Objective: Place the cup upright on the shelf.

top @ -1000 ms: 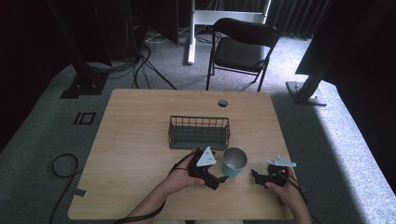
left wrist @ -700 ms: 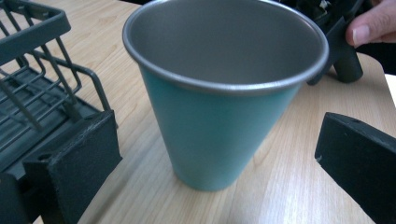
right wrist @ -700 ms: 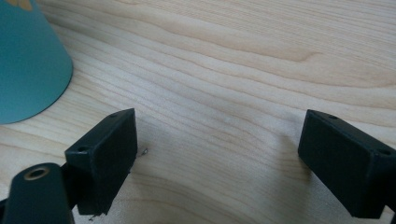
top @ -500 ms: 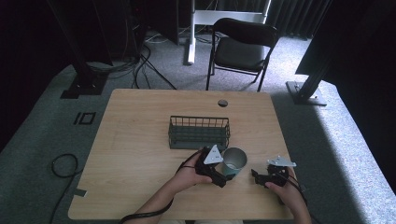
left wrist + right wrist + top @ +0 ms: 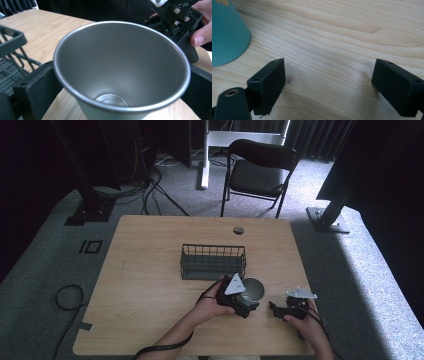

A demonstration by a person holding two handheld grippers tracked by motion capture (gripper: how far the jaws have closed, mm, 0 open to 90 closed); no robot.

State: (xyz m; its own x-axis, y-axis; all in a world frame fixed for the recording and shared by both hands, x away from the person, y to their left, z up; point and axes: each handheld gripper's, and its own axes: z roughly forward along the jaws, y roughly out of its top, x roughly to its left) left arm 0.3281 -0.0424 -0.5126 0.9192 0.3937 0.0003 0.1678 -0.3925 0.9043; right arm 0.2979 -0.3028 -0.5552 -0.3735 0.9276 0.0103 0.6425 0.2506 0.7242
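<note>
Work in hand: moving the metal cup (image 5: 120, 72), most likely toward the wire basket (image 5: 213, 261) just behind it; this is a judgement from how things lie
Cup: upright on the table (image 5: 150, 250), near the front edge, just in front of the basket's right end and outside it; teal on the outside, bare metal within, and empty
Left gripper (image 5: 239, 295): its jaws stand one on each side of the cup wall, low on the body, and look pressed against it, so it is grasping the cup
Right gripper (image 5: 329, 87): jaws spread wide with nothing between them, resting low over bare wood just to the right of the cup; released
Done so far: the cup is clamped and under the left hand's control
Lifted or not: the pictures do not settle whether the base has left the table
Left to do: raise the cup clear of the basket's front wall, carry it over, and set it down inside; the basket holds nothing yet
Risk: the cup tapers, so a low grip could slide as it rises
</note>
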